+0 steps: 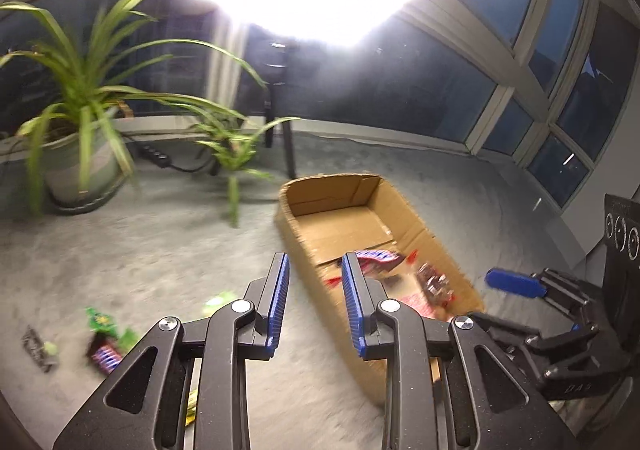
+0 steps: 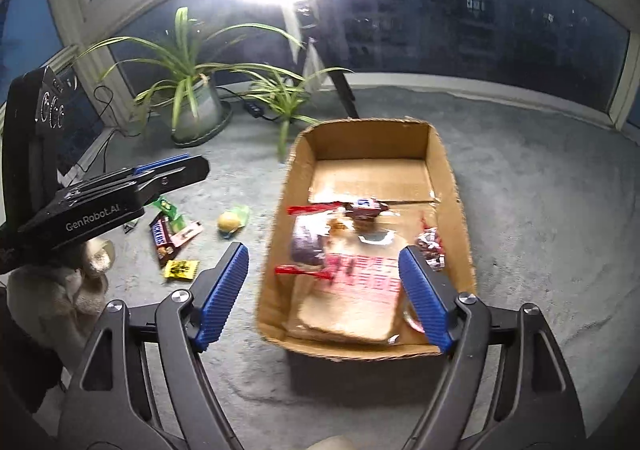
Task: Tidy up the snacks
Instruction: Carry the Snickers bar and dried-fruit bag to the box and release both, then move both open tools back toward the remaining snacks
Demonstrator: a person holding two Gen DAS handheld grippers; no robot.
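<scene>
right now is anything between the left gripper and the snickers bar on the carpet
Nothing visible blocks it. The left gripper is open and empty above the Snickers bar, which lies on the carpet among other wrappers, left of the cardboard box.

Matt corrugated cardboard box (image 2: 436, 154), rough grey carpet (image 2: 540, 210), glossy plastic snack wrappers (image 2: 430, 246), ribbed blue tool pads (image 2: 224, 290).

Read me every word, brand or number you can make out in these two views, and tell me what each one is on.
"GenRobot.AI": on the side of the left gripper, seen from the right wrist view.
"SNICKERS", partly legible: on the brown candy bar on the carpet.
Red print on the clear bread bag in the cardboard box: too blurred to read.
Yellow packet and green packet: print too small to read.
</scene>
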